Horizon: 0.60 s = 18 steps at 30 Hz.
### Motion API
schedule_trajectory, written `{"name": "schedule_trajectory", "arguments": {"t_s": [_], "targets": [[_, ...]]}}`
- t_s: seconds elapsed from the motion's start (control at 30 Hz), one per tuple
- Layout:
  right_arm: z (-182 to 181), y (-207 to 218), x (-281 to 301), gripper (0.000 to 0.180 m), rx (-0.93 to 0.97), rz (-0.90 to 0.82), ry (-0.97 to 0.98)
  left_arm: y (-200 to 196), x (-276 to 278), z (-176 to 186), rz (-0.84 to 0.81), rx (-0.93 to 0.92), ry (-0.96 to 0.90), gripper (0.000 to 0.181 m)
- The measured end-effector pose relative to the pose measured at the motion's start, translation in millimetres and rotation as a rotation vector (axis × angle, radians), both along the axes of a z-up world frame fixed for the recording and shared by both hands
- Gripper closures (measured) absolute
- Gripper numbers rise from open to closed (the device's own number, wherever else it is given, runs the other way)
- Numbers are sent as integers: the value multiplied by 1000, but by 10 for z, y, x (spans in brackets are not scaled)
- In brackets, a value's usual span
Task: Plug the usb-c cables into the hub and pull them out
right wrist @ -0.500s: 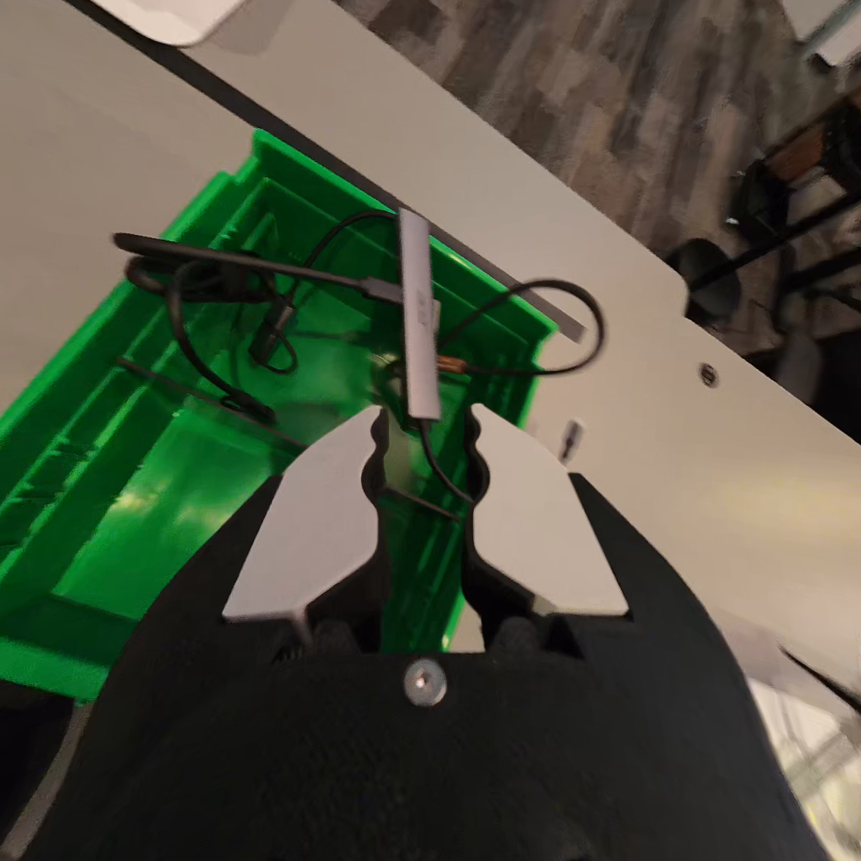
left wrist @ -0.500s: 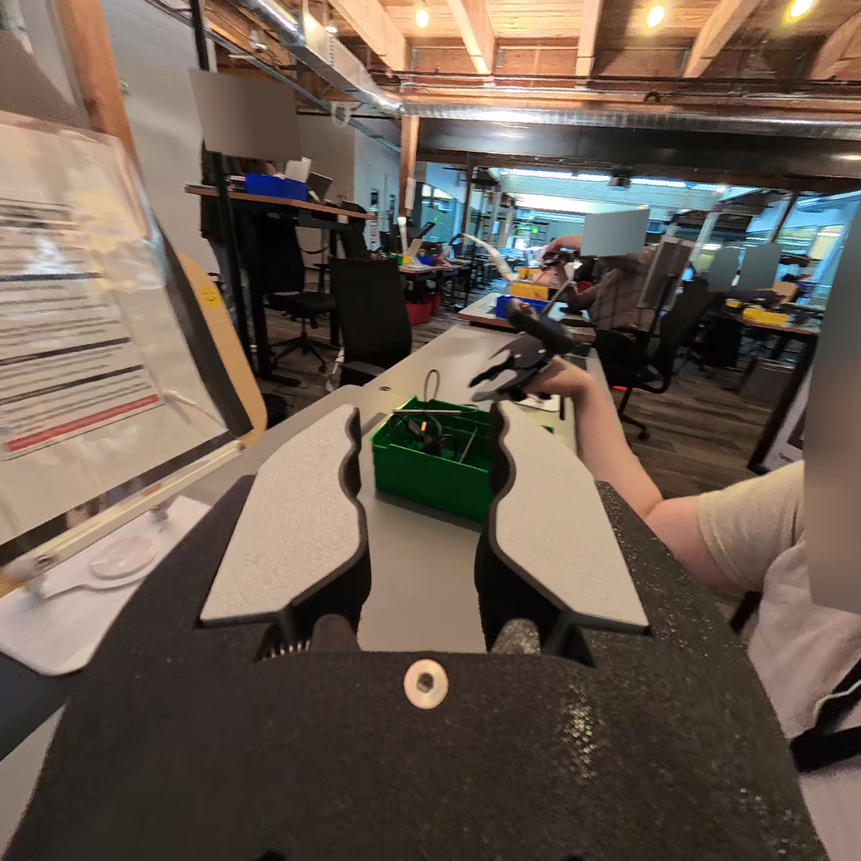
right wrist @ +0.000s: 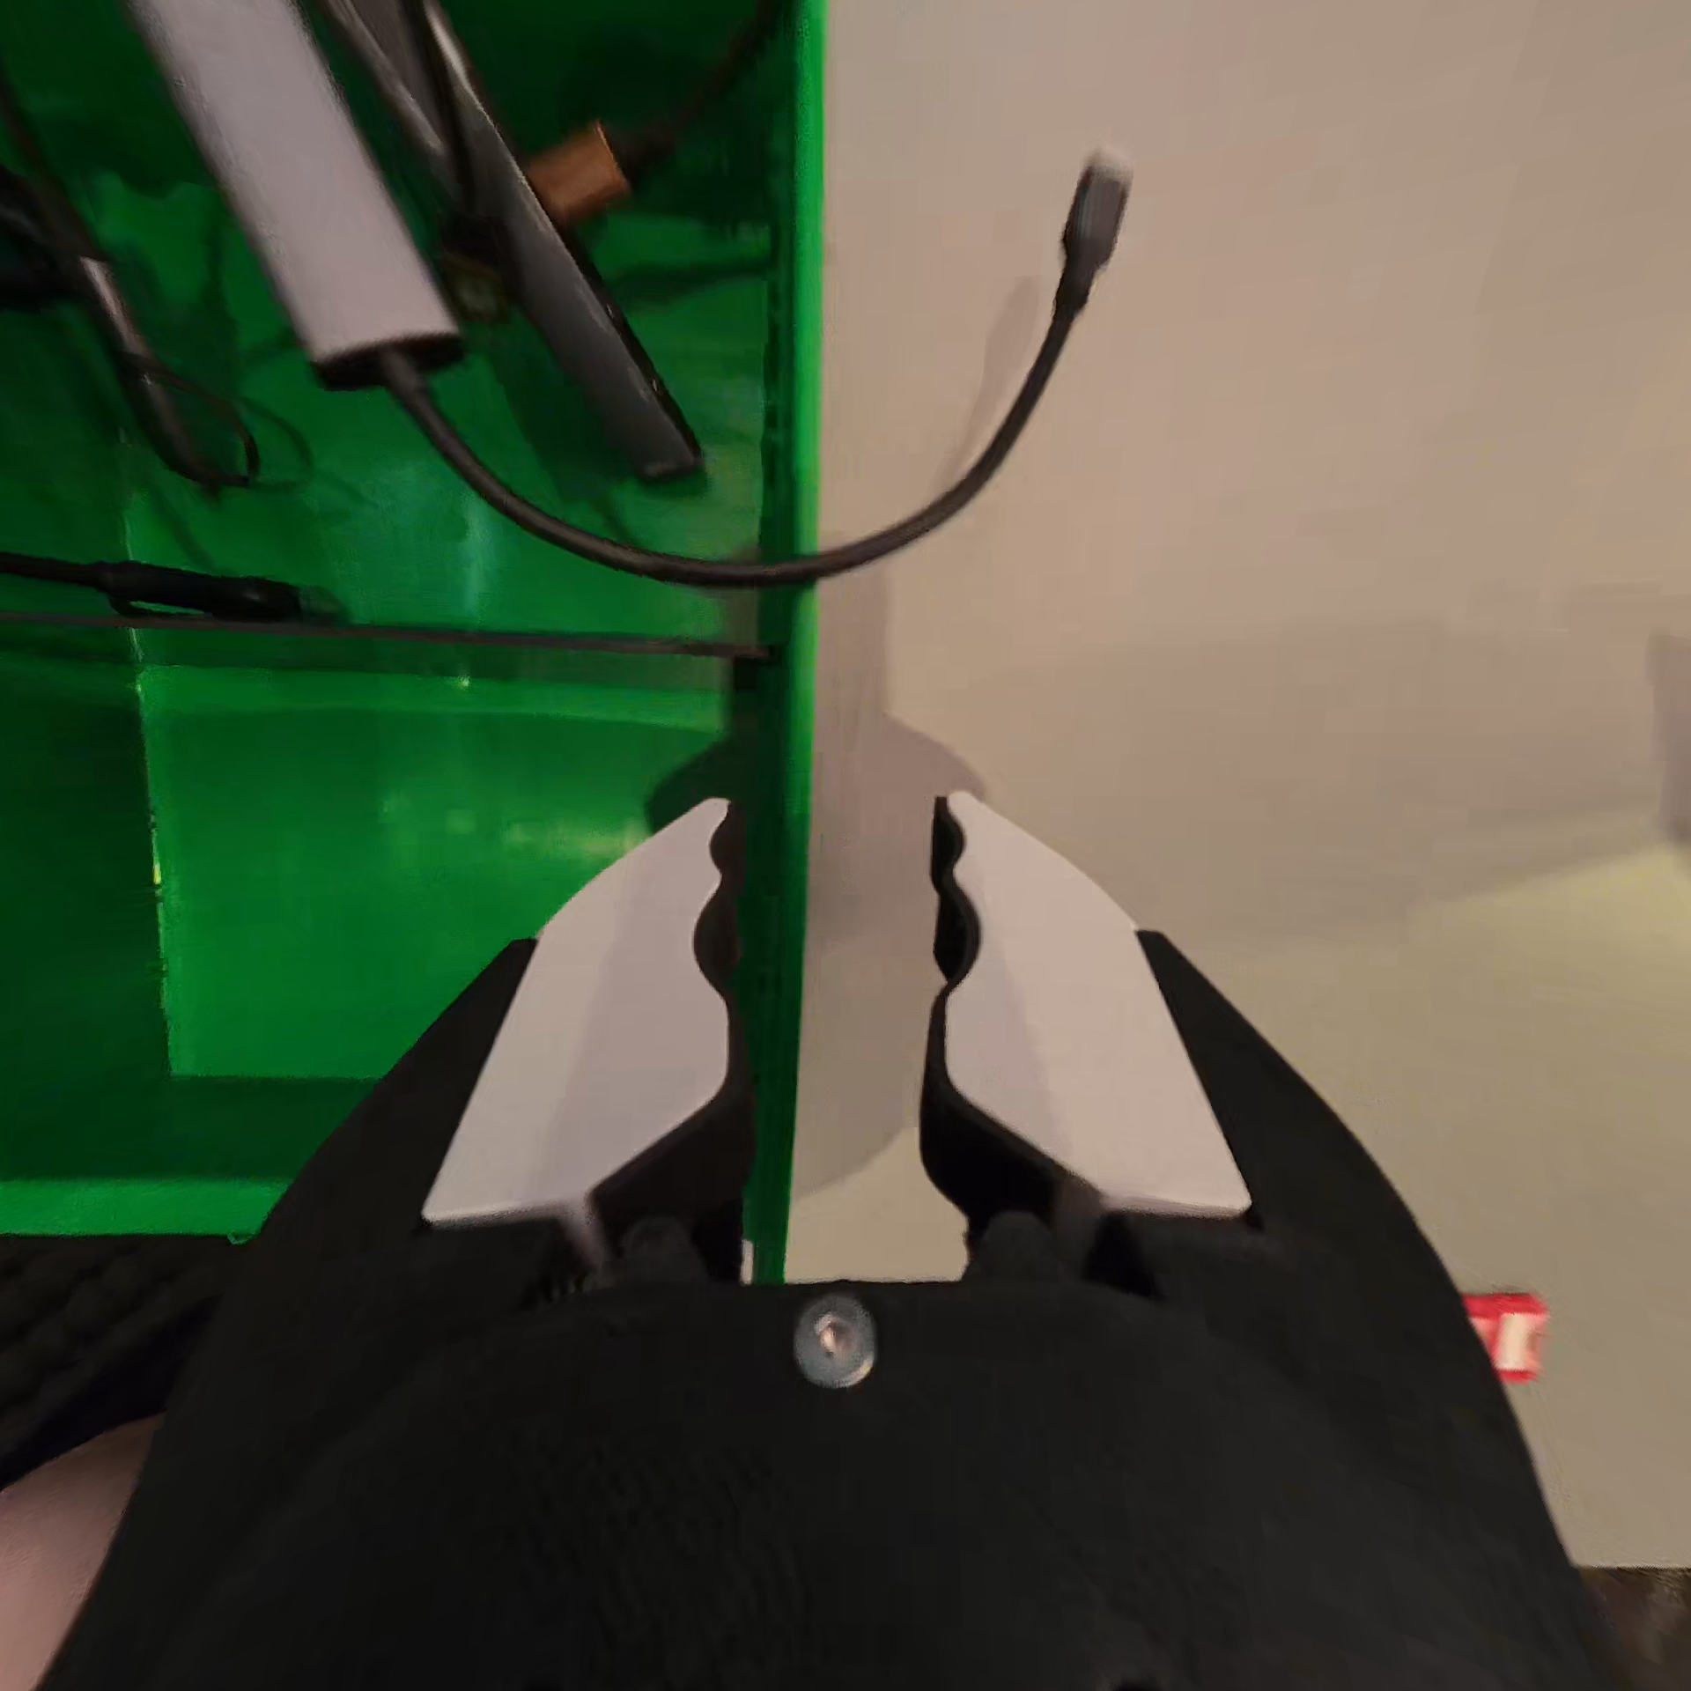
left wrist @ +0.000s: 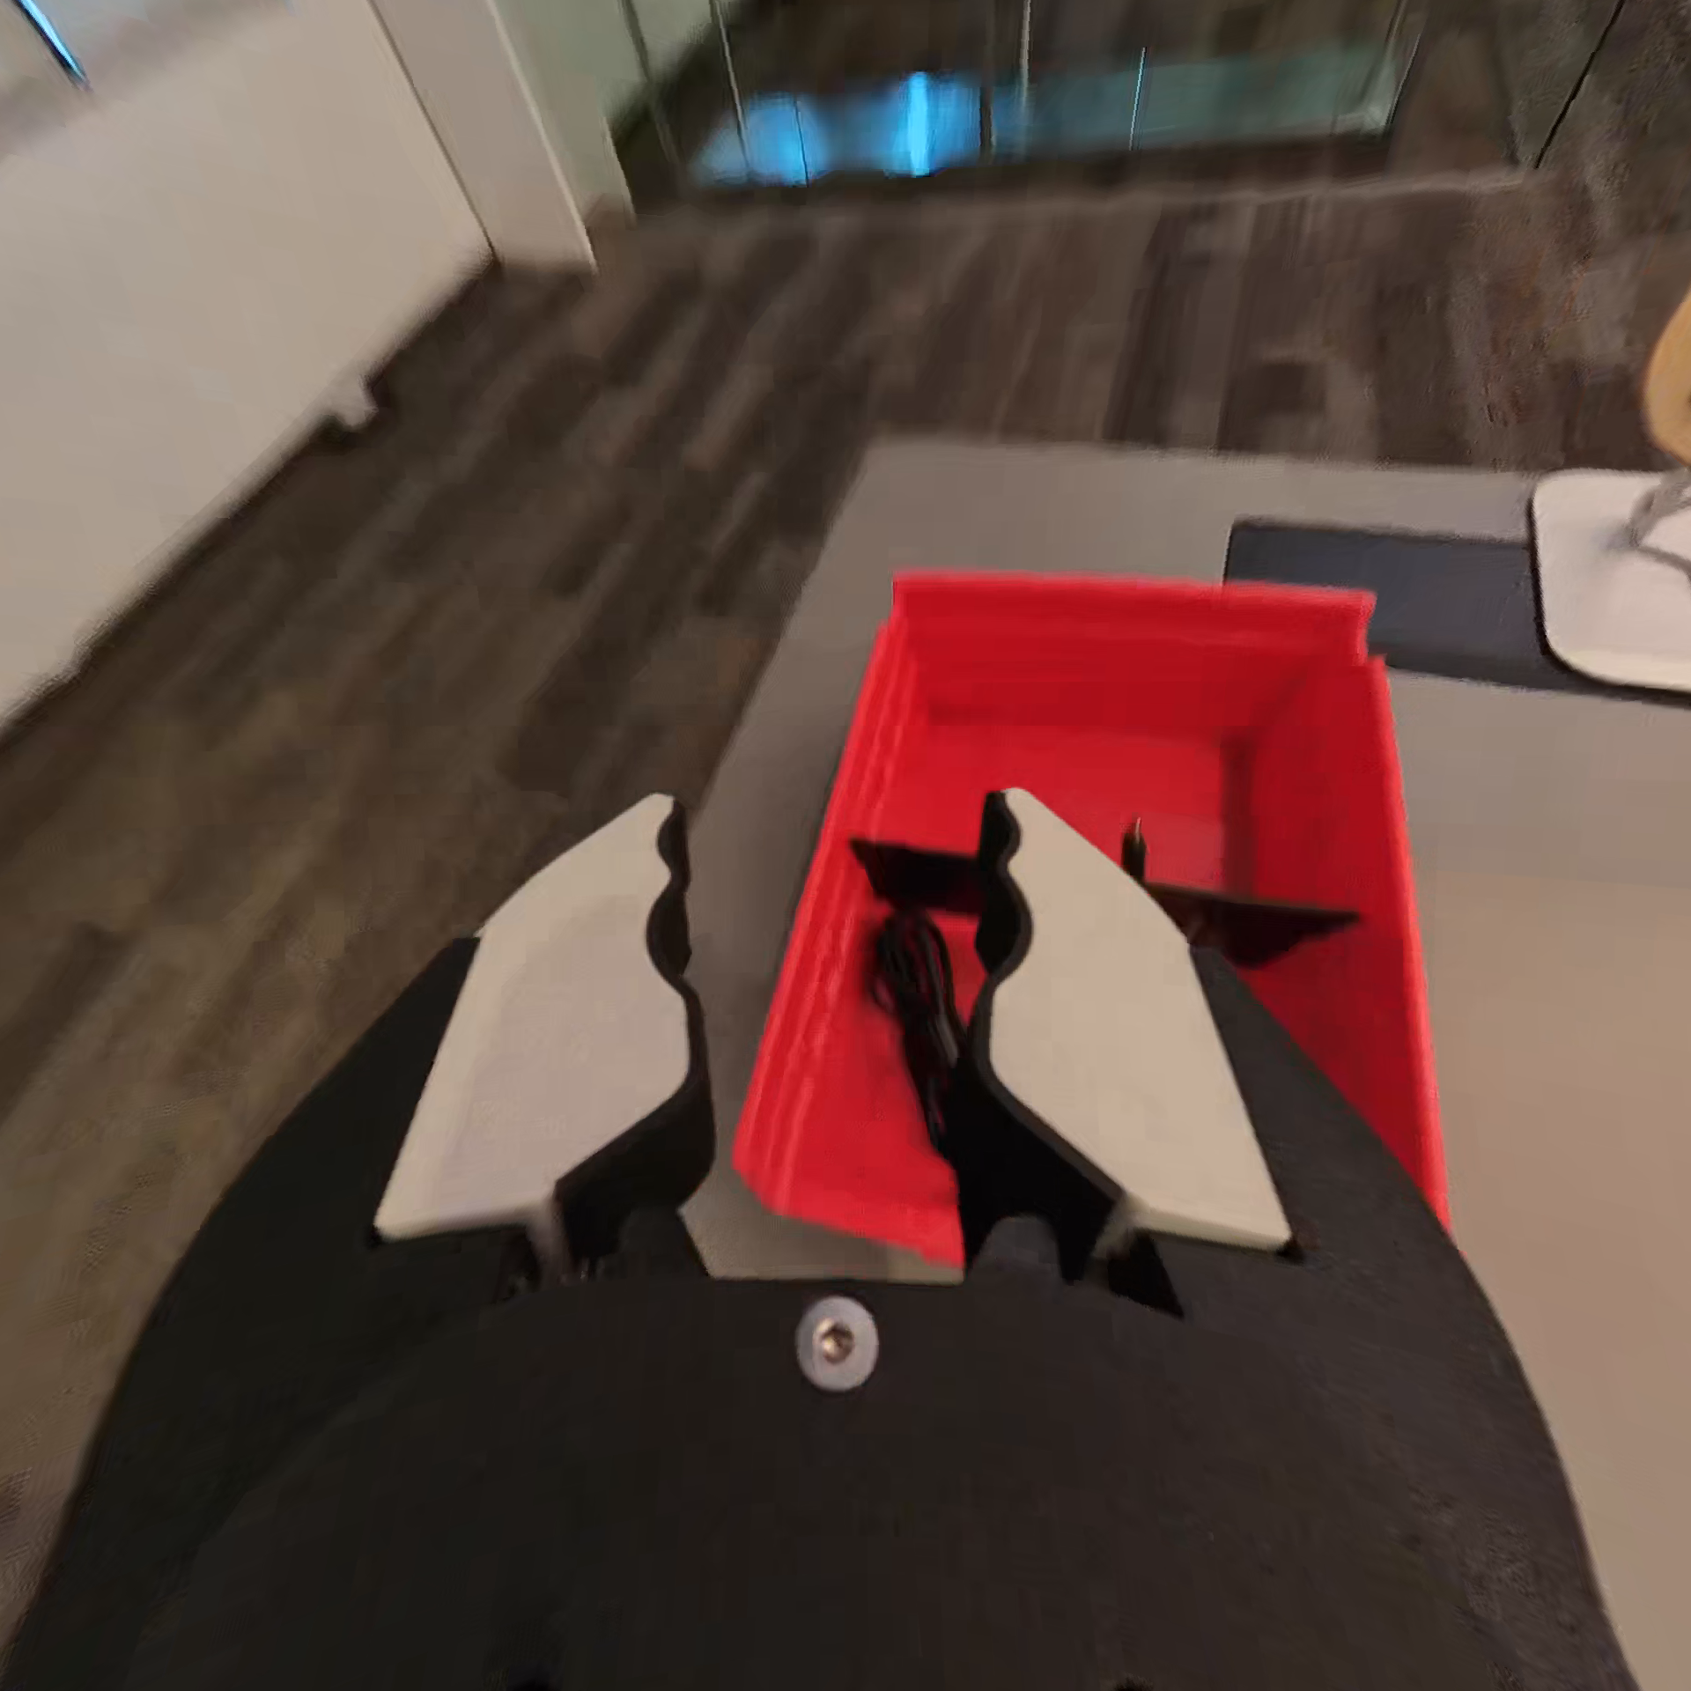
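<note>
Hub (right wrist: 311, 201), silver and slim, is seen lying in the green bin (right wrist: 366, 869), ahead and left of the right gripper (right wrist: 831, 814), whose jaws are spread and empty over the bin's wall. Its cable (right wrist: 915, 522) is draped onto the grey table (right wrist: 1281, 549). Only in the left wrist view, a red bin (left wrist: 1327, 823) holding a black cable bundle (left wrist: 915, 997) is shown beneath the left gripper (left wrist: 837, 810), likewise parted and empty.

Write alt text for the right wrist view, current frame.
The open, empty right gripper straddles the right wall of a green plastic bin on a pale grey table. In the bin lie a silver bar-shaped hub, a darker slim hub and tangled black cables; the silver hub's black cable arcs over the wall, its plug beyond it.
</note>
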State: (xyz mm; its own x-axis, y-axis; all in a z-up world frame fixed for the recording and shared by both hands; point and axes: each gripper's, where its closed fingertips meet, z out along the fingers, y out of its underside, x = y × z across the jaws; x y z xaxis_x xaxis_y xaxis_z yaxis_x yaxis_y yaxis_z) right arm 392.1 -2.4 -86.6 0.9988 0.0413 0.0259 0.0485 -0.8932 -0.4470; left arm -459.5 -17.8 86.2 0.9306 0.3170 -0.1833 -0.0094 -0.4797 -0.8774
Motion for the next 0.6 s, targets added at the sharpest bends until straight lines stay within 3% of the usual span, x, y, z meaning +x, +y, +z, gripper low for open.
{"name": "schedule_trajectory", "arguments": {"t_s": [0.07,0.23,0.37,0.5,0.53,0.6], "targets": [[-171,-75,-57,146,-92,-21,91,-75,-138,-345,35,-129,-151,111],[-409,-166,-213,171,-241,-19,217,-74,-327,-1064,49,-347,-396,109],[-455,-169,-209,173,-272,-3,194,-74,-411,-1605,78,-535,-509,106],[-468,-184,-263,172,-302,-7,214,-153,-222,-1971,31,-731,-660,138],[-468,-195,-293,172,-314,0,218,-156,-249,-1979,40,-742,-636,159],[-468,-225,-354,171,-347,30,198,-166,-236,-1991,18,-778,-592,169]]}}
